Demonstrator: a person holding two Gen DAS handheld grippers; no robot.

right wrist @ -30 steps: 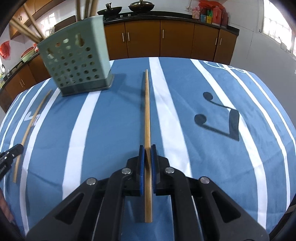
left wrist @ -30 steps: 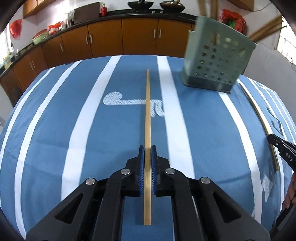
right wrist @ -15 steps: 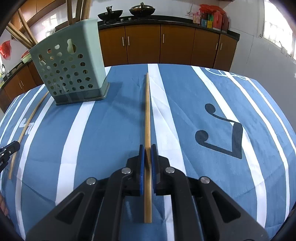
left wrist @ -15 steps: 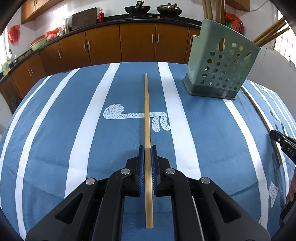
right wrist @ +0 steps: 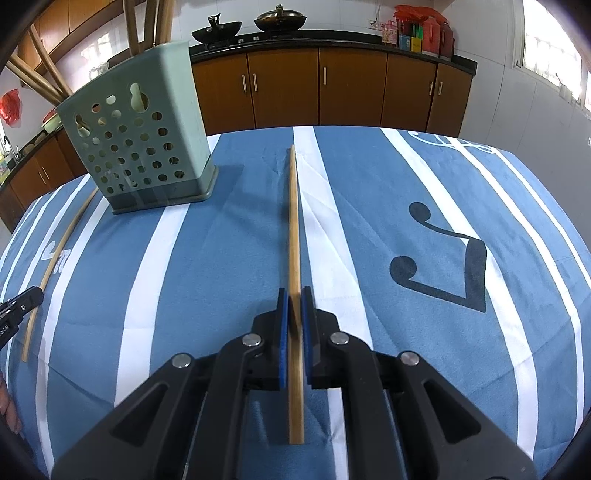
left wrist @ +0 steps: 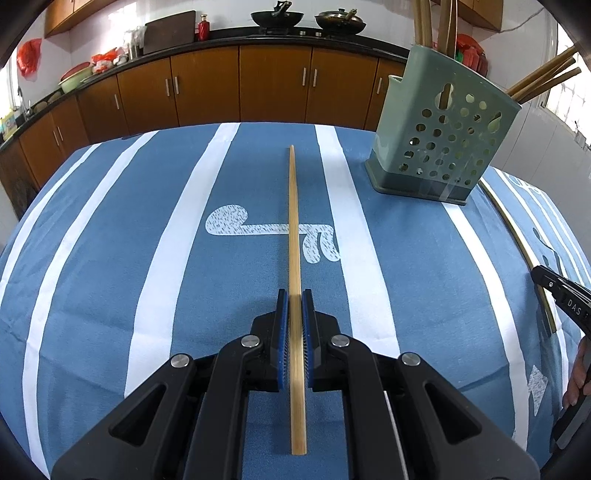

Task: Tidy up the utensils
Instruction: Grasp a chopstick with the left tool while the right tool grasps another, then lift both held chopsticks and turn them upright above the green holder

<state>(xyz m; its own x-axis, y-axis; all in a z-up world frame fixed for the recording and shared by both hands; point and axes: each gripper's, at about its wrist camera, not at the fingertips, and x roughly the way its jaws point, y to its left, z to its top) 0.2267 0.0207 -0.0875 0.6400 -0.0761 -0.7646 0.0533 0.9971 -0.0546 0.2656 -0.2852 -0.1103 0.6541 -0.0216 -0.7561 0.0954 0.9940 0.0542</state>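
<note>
My left gripper (left wrist: 294, 295) is shut on a wooden chopstick (left wrist: 293, 221) that points forward over the blue striped tablecloth (left wrist: 110, 258). My right gripper (right wrist: 294, 293) is shut on another wooden chopstick (right wrist: 293, 221), also pointing forward. A pale green perforated utensil holder (left wrist: 443, 136) with several chopsticks standing in it sits on the table, ahead right of the left gripper; in the right wrist view the holder (right wrist: 140, 147) is ahead left. The right gripper's held chopstick (left wrist: 517, 251) shows at the right edge of the left wrist view, and the left gripper's chopstick (right wrist: 55, 266) at the left edge of the right view.
Brown kitchen cabinets (left wrist: 258, 88) and a dark counter with woks (left wrist: 277, 16) run along the back wall behind the table. The table's far edge (right wrist: 332, 127) lies just past the chopstick tips. A window (right wrist: 550, 40) is at the right.
Both grippers have pulled back and tilted up a little: the holder has moved lower and further off in both views. Both chopsticks stay gripped.
</note>
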